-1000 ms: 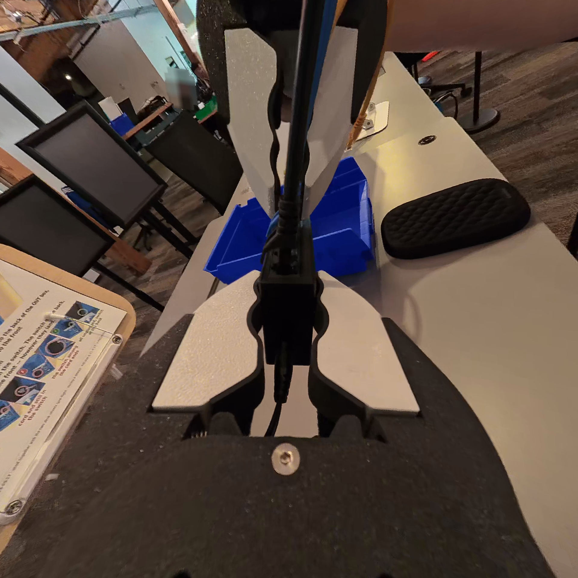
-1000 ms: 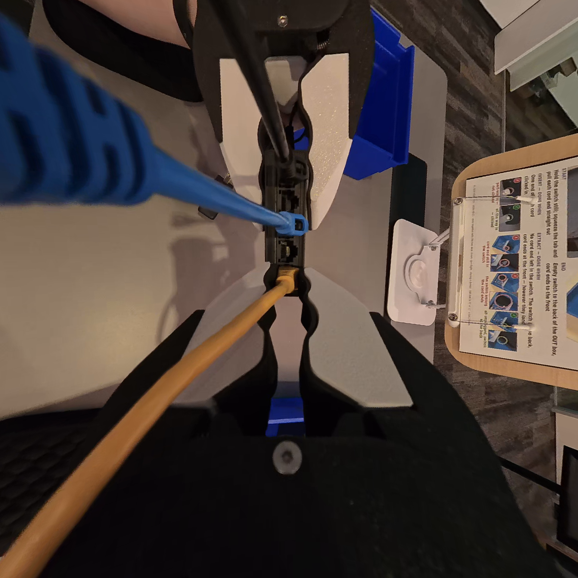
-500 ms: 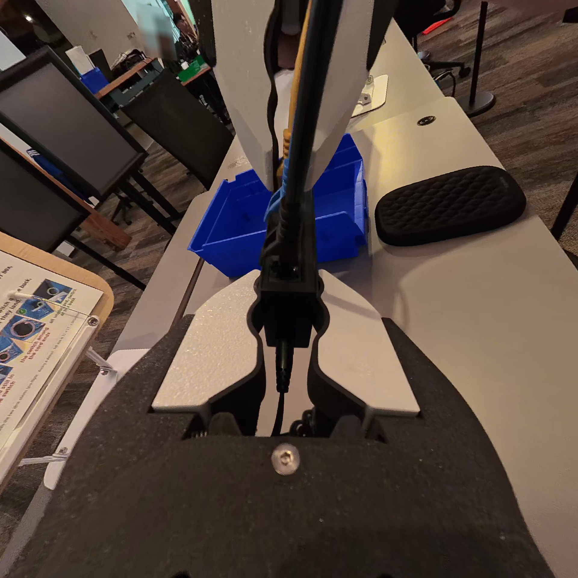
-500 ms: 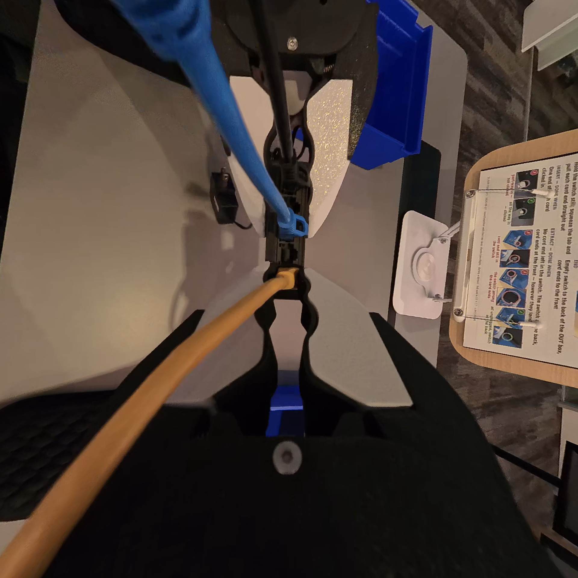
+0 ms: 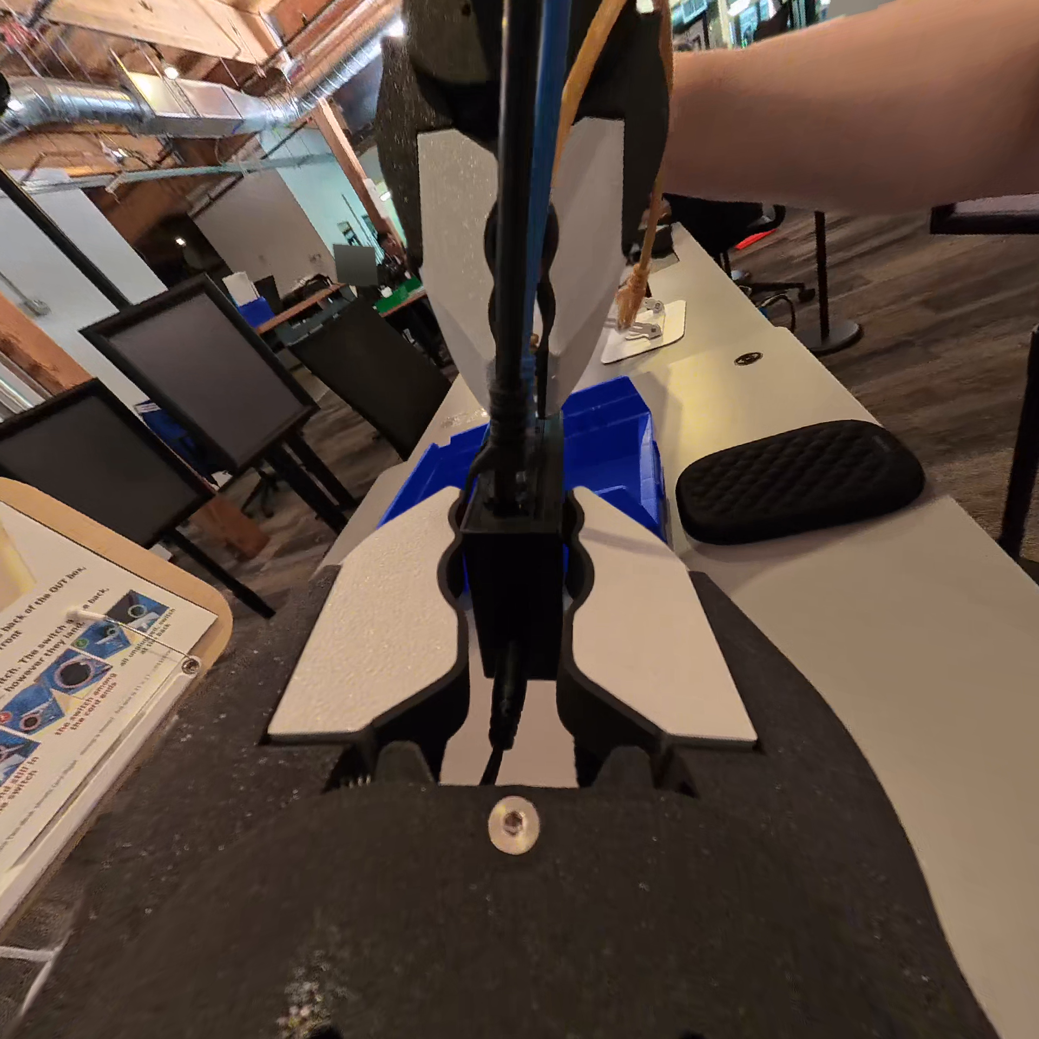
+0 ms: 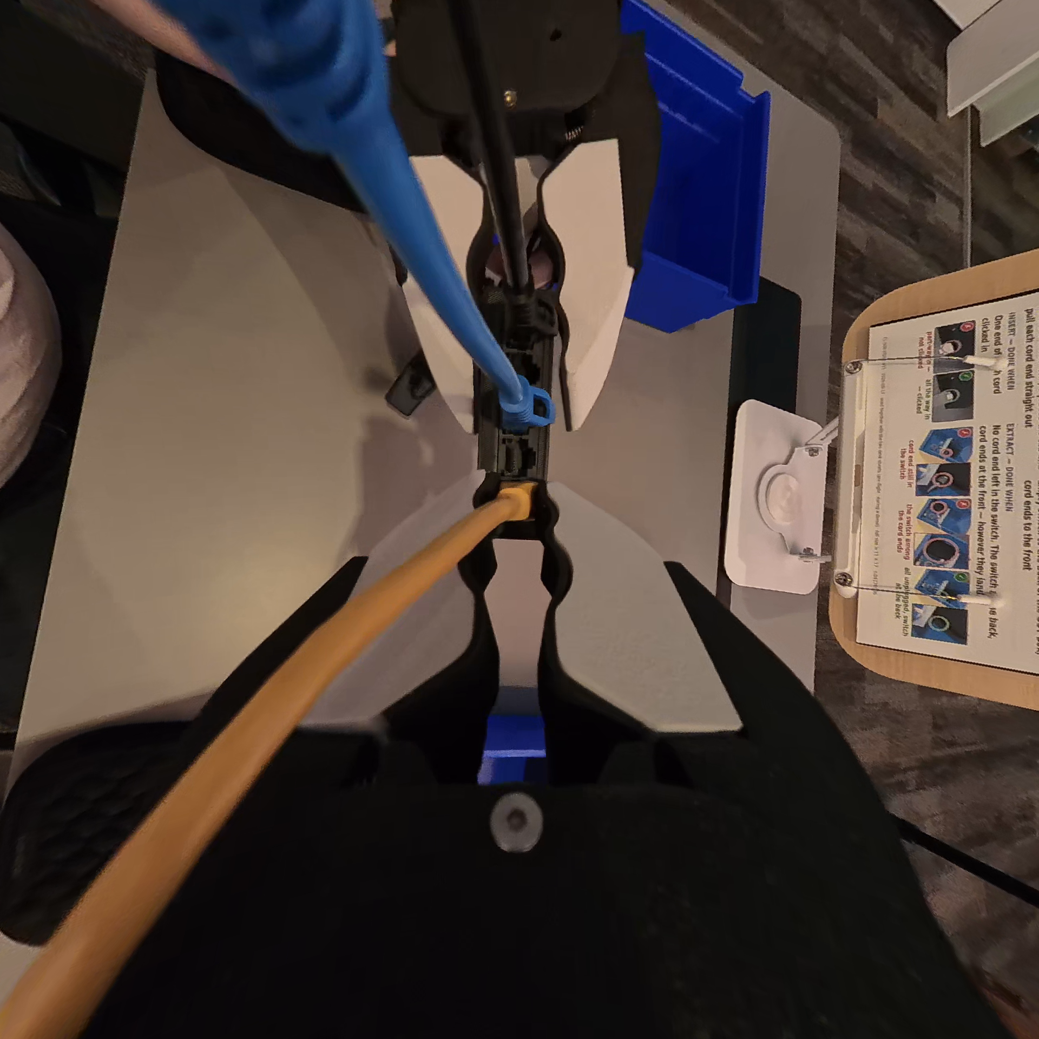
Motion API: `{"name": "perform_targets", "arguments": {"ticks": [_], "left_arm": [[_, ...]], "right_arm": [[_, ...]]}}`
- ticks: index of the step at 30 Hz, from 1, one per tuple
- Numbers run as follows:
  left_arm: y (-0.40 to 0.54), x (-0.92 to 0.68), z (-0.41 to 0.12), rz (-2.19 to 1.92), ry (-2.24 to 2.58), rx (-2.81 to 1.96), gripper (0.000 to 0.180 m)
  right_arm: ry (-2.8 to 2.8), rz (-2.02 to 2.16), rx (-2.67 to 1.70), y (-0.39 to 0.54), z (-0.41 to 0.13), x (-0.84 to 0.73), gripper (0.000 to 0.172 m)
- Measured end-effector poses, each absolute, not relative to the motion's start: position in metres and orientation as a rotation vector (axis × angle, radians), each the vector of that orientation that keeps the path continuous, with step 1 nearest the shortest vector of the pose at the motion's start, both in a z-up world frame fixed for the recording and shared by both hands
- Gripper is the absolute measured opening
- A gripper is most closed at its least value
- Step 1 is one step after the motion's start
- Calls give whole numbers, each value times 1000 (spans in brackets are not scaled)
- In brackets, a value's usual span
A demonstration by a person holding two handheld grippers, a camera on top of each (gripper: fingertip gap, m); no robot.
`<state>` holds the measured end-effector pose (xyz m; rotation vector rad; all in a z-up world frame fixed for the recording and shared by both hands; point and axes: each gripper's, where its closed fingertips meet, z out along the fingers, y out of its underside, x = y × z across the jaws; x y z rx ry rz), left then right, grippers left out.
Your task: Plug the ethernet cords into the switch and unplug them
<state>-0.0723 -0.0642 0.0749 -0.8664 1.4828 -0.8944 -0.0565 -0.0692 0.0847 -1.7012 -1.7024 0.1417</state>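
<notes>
Small black ethernet switch (image 5: 514, 590): clamped by left hand-held gripper (image 5: 514, 540); right hand-held gripper (image 6: 514, 500) pinches yellow cord plug (image 6: 517, 497), centre frame. Unplugging step, judged; next, straight pull.

A blue plastic bin (image 5: 613, 450) sits on the grey table (image 5: 843, 646), with a black quilted wrist pad (image 5: 798, 478) just to one side of it. Off the table's edge stands a wooden board carrying a printed instruction sheet (image 6: 950, 483) — beside it, a white mount plate (image 6: 776, 495). Farther back, dark framed screens (image 5: 208, 360) stand on black legs over the wood-look floor (image 5: 927, 348).
</notes>
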Motion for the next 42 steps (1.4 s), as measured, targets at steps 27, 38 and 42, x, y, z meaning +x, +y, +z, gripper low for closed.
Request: {"name": "perform_targets", "arguments": {"ticks": [27,38,42], "left_arm": [[-62,-58,32,-801,1652,-1095,29],[-59,-59,30,-776,1667,-1118,29],[-57,-60,31,-781,1664,-1124,29]], "right_arm": [[-1794,48,-1874,-66,52,-52,19],[-1877,-15,-1888,-66,50,-51,15],[-1913,-53,-1864,-64,51,-52,14]]}}
